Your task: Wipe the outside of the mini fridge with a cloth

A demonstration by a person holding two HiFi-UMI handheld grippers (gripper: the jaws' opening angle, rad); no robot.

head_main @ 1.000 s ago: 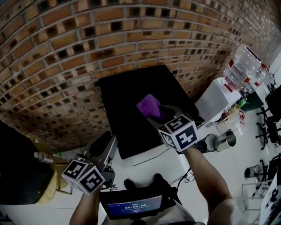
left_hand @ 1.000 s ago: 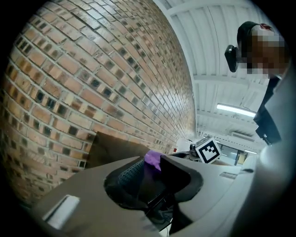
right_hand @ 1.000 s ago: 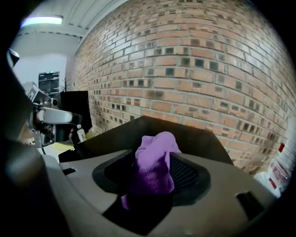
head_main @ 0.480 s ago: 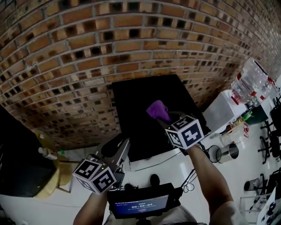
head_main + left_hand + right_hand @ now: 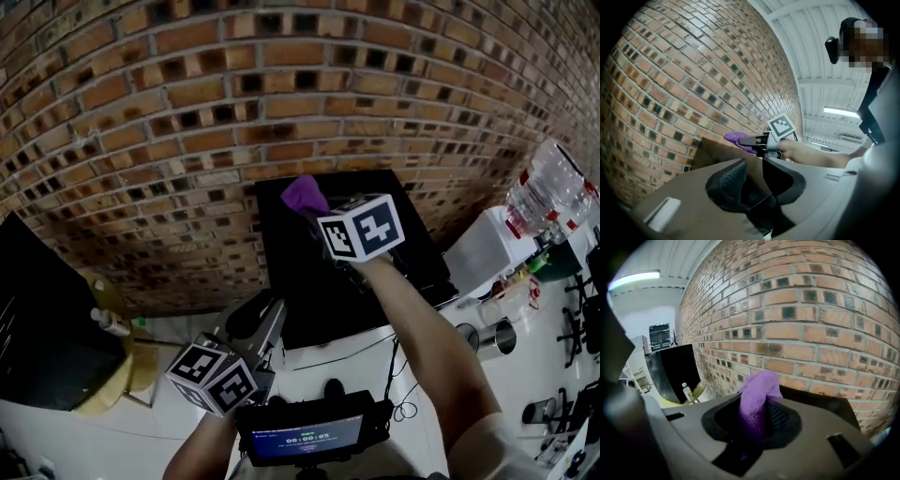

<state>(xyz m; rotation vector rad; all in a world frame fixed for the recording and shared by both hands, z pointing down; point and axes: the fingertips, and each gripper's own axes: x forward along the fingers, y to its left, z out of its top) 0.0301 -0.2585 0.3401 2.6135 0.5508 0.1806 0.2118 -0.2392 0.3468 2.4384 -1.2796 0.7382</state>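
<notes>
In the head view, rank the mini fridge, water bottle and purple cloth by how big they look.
Largest: mini fridge.
Next: water bottle, though it stands farther from the camera.
Smallest: purple cloth.

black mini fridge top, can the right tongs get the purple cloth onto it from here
Probably yes: the right tongs, which have just been closing on the purple cloth, hang over the black mini fridge with nothing visible in between.

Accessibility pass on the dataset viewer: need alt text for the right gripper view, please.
The right gripper has just been closing its jaws and pinches a purple cloth that sticks up between them. Just beyond lie the top of the black mini fridge and a brick wall.
</notes>
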